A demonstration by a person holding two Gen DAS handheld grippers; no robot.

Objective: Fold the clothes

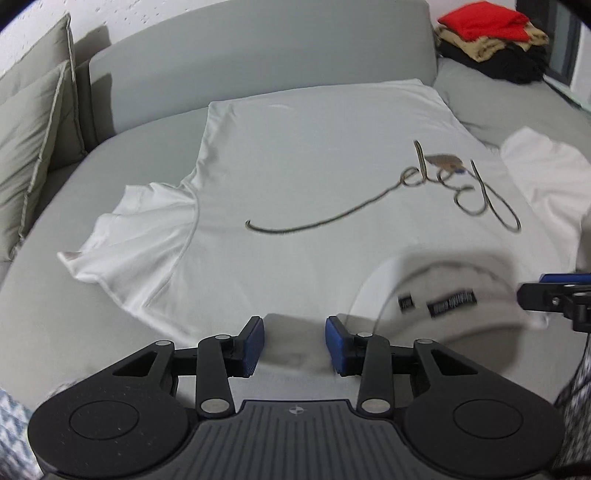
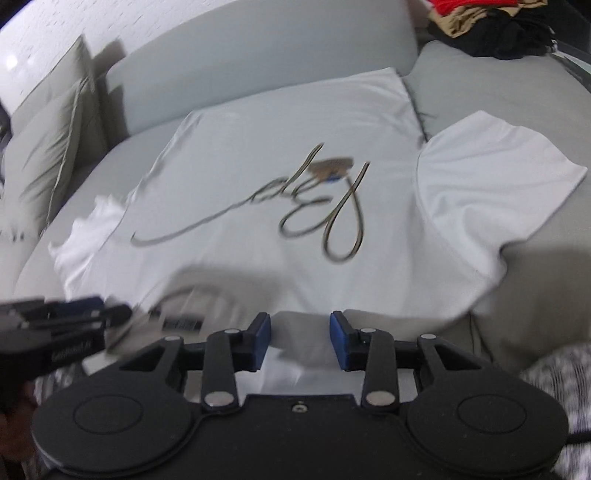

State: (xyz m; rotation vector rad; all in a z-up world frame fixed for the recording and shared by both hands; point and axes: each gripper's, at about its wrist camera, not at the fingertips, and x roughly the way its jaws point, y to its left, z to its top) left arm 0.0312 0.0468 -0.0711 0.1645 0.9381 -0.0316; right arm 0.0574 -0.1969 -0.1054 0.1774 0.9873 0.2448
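Observation:
A white T-shirt [image 1: 295, 166] [image 2: 266, 122] with a looping script print lies spread flat on a grey sofa seat [image 1: 74, 206], both short sleeves out to the sides. Its collar [image 1: 443, 291], with black labels inside, faces me at the near edge. My left gripper [image 1: 294, 332] hovers low over the near shoulder edge, left of the collar; its blue pads stand apart with nothing pinched. My right gripper [image 2: 300, 328] sits the same way over the other shoulder, open. Each gripper shows at the side of the other's view [image 1: 554, 291] [image 2: 92, 306].
A pile of clothes with a red piece [image 1: 484, 22] on top lies on the seat at the far right. Grey cushions [image 1: 33, 129] lean at the far left. The sofa back [image 1: 258, 55] rises behind the shirt. Patterned fabric [image 2: 554, 373] shows at the near corners.

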